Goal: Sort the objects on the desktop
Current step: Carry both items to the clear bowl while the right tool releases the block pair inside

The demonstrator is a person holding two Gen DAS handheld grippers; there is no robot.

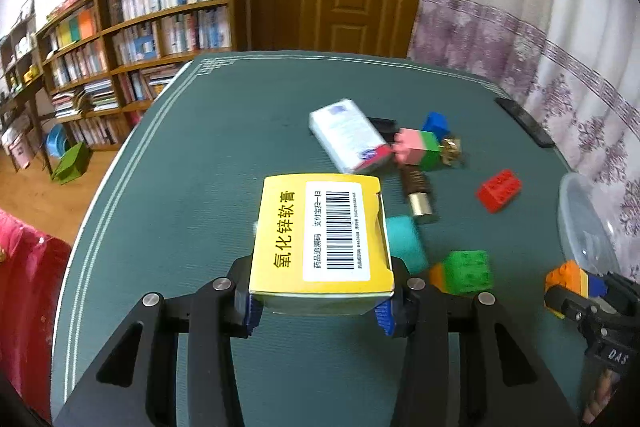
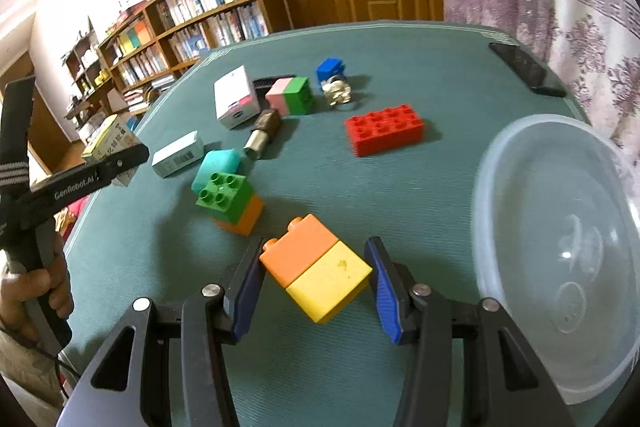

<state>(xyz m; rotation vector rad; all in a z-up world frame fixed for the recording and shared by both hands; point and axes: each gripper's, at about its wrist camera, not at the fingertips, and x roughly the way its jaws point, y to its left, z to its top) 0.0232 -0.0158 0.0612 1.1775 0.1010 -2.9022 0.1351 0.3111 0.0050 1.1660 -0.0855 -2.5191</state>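
Left gripper [image 1: 318, 307] clamping yellow box [image 1: 320, 239]; right gripper [image 2: 316, 291] clamping orange-yellow block [image 2: 316, 273], beside clear bowl [image 2: 560, 259]

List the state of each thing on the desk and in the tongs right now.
Left tongs: shut on the yellow box, lifted.
Right tongs: shut on the orange-and-yellow block.
Clear bowl: upright, empty.
Red brick: flat, studs up.
Green-on-orange block: stacked, tilted.
White box: lying flat.

Three cartons: a yellow box [image 1: 320, 239], a white box [image 2: 235, 98] and a small pale box [image 2: 178, 153]. Five block pieces: red [image 2: 384, 129], blue [image 2: 330, 69], pink-green [image 2: 290, 95], green-orange [image 2: 230, 201], orange-yellow [image 2: 316, 267]. One clear bowl [image 2: 560, 259], far right.
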